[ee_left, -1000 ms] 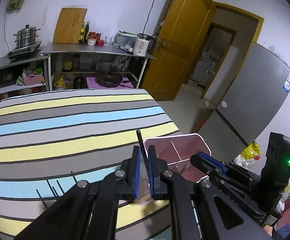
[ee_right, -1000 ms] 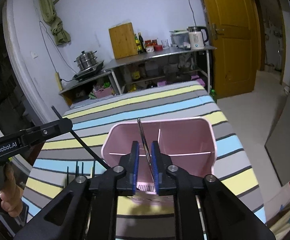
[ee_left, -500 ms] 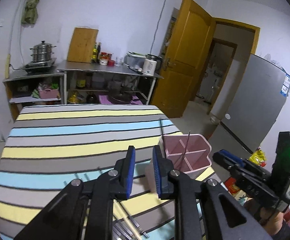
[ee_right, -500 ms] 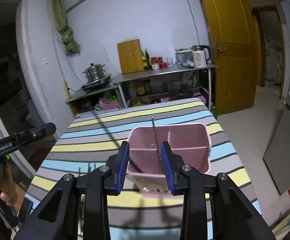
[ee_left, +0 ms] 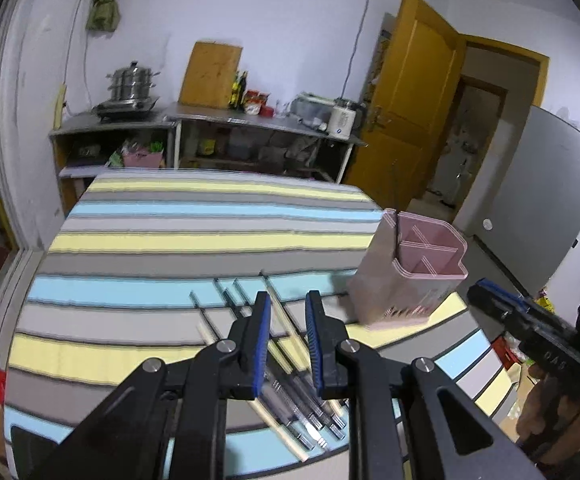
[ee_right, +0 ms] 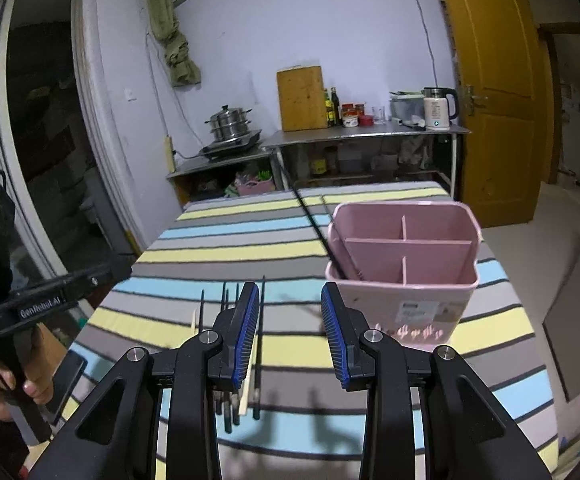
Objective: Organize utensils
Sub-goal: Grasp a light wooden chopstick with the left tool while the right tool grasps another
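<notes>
While both grippers hang above the striped tablecloth [ee_right: 225, 240], neither one holds anything. The left gripper [ee_left: 287, 336] has its blue-padded jaws a moderate way apart, with bare cloth and utensils showing through the gap. The right gripper [ee_right: 290, 330] has its jaws spread wider, and nothing lies between them either.

The pink utensil holder [ee_right: 404, 264] stands upright on the cloth, and everything else can be placed from it. Its inside is split by thin walls into several compartments. A dark chopstick [ee_right: 314, 224] leans in the compartment on the side facing the loose utensils, its upper end slanting out over the rim toward the far end of the table.

Beside the holder, toward the left gripper's side, a loose cluster of chopsticks [ee_left: 290, 356] lies flat on the cloth: dark ones, pale wooden ones and some with metal ends, roughly parallel to each other. In the left wrist view they lie directly under the left gripper. In the right wrist view the same cluster [ee_right: 235, 360] lies partly behind the right gripper's left finger.
</notes>
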A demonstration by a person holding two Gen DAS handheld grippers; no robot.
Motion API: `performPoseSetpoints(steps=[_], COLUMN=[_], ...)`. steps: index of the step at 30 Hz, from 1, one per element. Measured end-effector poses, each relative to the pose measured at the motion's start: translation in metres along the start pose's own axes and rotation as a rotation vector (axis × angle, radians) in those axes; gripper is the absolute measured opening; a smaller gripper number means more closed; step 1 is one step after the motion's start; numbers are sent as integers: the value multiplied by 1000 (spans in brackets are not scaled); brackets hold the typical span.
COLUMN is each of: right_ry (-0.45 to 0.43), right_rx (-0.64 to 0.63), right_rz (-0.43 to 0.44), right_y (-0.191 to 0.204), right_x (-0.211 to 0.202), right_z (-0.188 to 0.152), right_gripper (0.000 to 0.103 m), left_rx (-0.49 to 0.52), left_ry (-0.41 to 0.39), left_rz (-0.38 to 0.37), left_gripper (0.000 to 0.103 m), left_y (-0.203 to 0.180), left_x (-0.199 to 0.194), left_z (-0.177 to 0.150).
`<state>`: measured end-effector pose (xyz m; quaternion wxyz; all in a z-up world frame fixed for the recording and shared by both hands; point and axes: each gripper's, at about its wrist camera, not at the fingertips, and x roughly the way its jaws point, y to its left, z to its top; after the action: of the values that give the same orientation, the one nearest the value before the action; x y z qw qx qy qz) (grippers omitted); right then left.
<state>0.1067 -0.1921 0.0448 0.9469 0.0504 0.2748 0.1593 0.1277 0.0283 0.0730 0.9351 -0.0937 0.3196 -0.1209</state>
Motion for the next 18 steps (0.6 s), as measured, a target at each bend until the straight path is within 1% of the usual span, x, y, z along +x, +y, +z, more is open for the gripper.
performPoseSetpoints(steps=[6, 13, 16, 18], right_ry=[48, 108, 133, 156], right_rx=[-9, -25, -30, -34], right_rz=[17, 43, 48, 53], right_y=[8, 21, 24, 26], right_x=[14, 40, 50, 59], right_z=[-19, -33, -39, -42], right_gripper=[34, 33, 26, 24], left_rx=[-60, -126, -162, -184], left_ry=[82, 149, 176, 190], left_rz=[42, 61, 64, 71], left_gripper=[19, 19, 19, 19], left_y=[22, 38, 47, 52], left_x=[17, 46, 60, 70], left_z=[-37, -57, -64, -65])
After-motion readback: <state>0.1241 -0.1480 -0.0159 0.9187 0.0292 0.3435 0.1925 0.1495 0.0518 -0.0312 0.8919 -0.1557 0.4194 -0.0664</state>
